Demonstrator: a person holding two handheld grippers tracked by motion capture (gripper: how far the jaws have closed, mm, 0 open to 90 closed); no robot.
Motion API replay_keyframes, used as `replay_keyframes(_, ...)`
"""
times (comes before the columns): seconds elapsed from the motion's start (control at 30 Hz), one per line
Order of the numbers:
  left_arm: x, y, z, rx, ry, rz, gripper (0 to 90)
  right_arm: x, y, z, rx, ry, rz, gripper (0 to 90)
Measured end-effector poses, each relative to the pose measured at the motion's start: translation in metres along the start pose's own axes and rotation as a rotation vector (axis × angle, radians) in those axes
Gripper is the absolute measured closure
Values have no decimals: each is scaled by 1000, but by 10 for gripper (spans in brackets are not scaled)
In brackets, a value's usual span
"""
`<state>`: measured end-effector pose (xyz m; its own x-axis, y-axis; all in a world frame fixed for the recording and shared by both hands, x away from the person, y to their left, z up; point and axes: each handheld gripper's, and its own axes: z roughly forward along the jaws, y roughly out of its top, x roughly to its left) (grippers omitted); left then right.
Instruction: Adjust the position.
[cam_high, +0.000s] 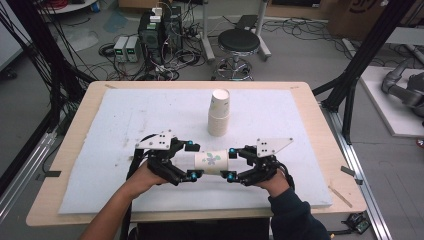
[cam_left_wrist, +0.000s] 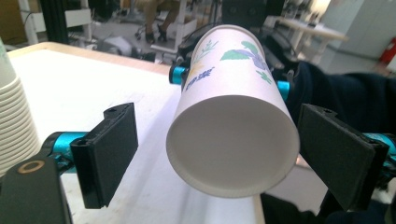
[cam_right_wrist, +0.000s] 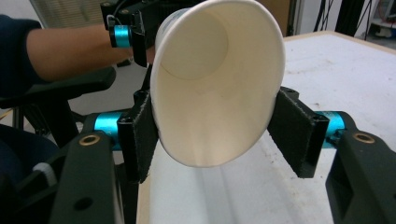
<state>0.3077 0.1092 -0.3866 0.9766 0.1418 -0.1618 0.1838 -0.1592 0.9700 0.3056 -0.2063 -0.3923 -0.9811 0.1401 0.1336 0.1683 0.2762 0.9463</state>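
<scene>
Squeezing hard now: the right gripper (cam_right_wrist: 212, 135) has its two black jaws pressed against the sides of the paper cup (cam_right_wrist: 217, 84), and the open mouth is pinched out of round into an oval. The cup lies sideways in the air between the two grippers, just above the white mat (cam_high: 125, 130), near the person's edge of the table (cam_high: 75, 120).

From above, the cup (cam_high: 211, 162) sits level, its leafy print facing up, with the left gripper (cam_high: 194, 160) at one end and the right gripper (cam_high: 231, 162) at the other. Each hand grasps its tool from below: the left hand (cam_high: 145, 175) on a bare forearm, the right hand (cam_high: 272, 180) coming out of a dark sleeve.

Over on the left gripper (cam_left_wrist: 217, 149), the jaws stand apart on either side of the cup's base (cam_left_wrist: 232, 144). One pad has a clear gap to the cup wall; the other sits right beside it, without any dent in the paper. So the grip belongs to the right side alone.

Farther back on the mat, a stack of paper cups (cam_high: 219, 112) stands upside down, well apart from the grippers. Its ribbed rims (cam_left_wrist: 14, 126) show at the edge of the left gripper view.
</scene>
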Motion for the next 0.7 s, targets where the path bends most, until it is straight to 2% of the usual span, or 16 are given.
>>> replay_keyframes(0.2, -1, 5, -4, 63, 27, 47, 136, -1, 1, 1, 44, -25, -3, 368)
replay_keyframes(0.23, -2, 6, -5, 89, 39, 59, 136, -1, 2, 2, 66, -34, 1, 368)
replay_keyframes(0.27, -2, 7, -5, 108, 46, 69, 136, -1, 2, 2, 66, -34, 1, 368)
replay_keyframes(0.3, -3, 8, -5, 133, 53, 81, 136, -1, 3, 3, 99, -46, -4, 368)
replay_keyframes(0.43, -4, 12, -4, 207, 69, 118, 137, -1, 7, 5, 134, -57, -14, 368)
replay_keyframes(0.47, -5, 14, -3, 222, 74, 123, 137, -2, 9, 6, 154, -61, -17, 368)
replay_keyframes(0.5, -4, 16, -3, 252, 86, 142, 139, -2, 12, 9, 195, -65, -27, 368)
replay_keyframes(0.53, -4, 16, -3, 252, 86, 142, 139, -2, 12, 9, 195, -65, -27, 368)
replay_keyframes(0.63, -4, 18, -2, 270, 94, 148, 140, -2, 19, 12, 253, -75, -42, 367)
replay_keyframes(0.7, -3, 19, 1, 313, 94, 162, 141, -2, 23, 13, 288, -76, -53, 368)
